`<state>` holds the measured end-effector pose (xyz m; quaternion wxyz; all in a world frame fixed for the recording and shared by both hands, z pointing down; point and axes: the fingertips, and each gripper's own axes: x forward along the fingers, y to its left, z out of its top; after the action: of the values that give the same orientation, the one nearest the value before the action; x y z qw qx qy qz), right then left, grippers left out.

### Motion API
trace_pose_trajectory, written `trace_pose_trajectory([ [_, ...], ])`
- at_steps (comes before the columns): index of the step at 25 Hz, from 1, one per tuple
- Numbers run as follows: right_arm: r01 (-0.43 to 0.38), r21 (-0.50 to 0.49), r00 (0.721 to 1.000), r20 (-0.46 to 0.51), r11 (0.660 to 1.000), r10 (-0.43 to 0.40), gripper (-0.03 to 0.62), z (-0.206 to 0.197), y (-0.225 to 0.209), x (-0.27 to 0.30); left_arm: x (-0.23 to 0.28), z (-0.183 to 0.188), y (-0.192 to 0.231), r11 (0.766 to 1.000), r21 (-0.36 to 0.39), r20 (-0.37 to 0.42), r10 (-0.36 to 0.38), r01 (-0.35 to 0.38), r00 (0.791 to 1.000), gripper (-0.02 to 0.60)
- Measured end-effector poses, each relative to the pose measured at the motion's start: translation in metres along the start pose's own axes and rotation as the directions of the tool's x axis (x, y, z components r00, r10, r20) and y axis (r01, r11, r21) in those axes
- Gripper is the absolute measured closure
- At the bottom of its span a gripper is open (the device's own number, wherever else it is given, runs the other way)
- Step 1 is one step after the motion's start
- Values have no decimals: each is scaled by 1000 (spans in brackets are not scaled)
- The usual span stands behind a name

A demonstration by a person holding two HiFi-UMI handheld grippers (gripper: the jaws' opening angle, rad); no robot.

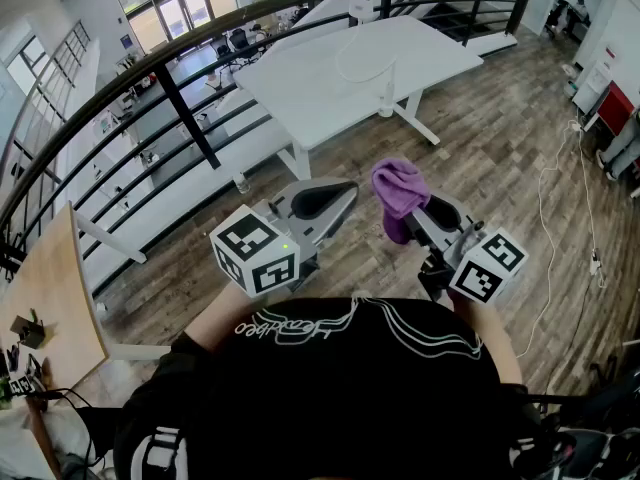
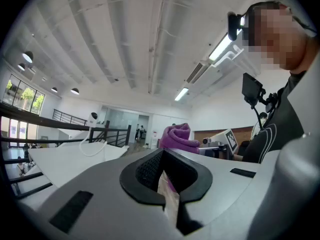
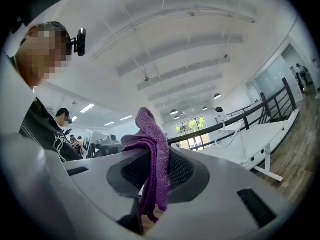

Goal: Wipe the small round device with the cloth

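Over the wooden floor (image 1: 500, 158), close in front of the person's chest: both grippers held up and level, well short of the white surface (image 1: 300, 88).

Right gripper (image 1: 425, 218) (image 3: 150, 179): fingers closed on the purple cloth (image 1: 398, 190) (image 3: 155, 154). Cloth is pinched between the dark pads. A bunched fold stands up above them and a strip hangs down through the gap.

Left gripper (image 1: 325, 200) (image 2: 162, 169): fingers together, only a thin slit between the pads, nothing in it. Sits just beside the right gripper, apart from the cloth. The cloth shows past its fingers in the left gripper view (image 2: 179, 136).

Small round device (image 1: 362, 3) (image 2: 93, 118) (image 3: 218, 110): white, upright on the far edge of the surface, next to the dark railing (image 1: 180, 53). A white cable (image 1: 365, 63) loops across the surface from it. Device is well apart from both grippers and from the cloth.
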<state>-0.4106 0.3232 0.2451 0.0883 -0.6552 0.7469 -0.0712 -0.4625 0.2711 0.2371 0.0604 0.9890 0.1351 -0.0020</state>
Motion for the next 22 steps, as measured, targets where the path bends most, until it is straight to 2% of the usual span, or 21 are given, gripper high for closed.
trace_pose_trajectory([
  [13,28,-8,1000,-13,1000,-28,522,-10,-11,12,3,-11,20,1000,-28,-8,0,-1,1000,574],
  [16,38,-16,999,-31,999,-39,522,-16,-25,17,14,-18,31,999,-43,-17,-3,2,1000,574],
  [22,34,31,999,-36,999,-33,522,-21,-75,45,42,-28,73,998,-66,-44,18,-21,999,574],
])
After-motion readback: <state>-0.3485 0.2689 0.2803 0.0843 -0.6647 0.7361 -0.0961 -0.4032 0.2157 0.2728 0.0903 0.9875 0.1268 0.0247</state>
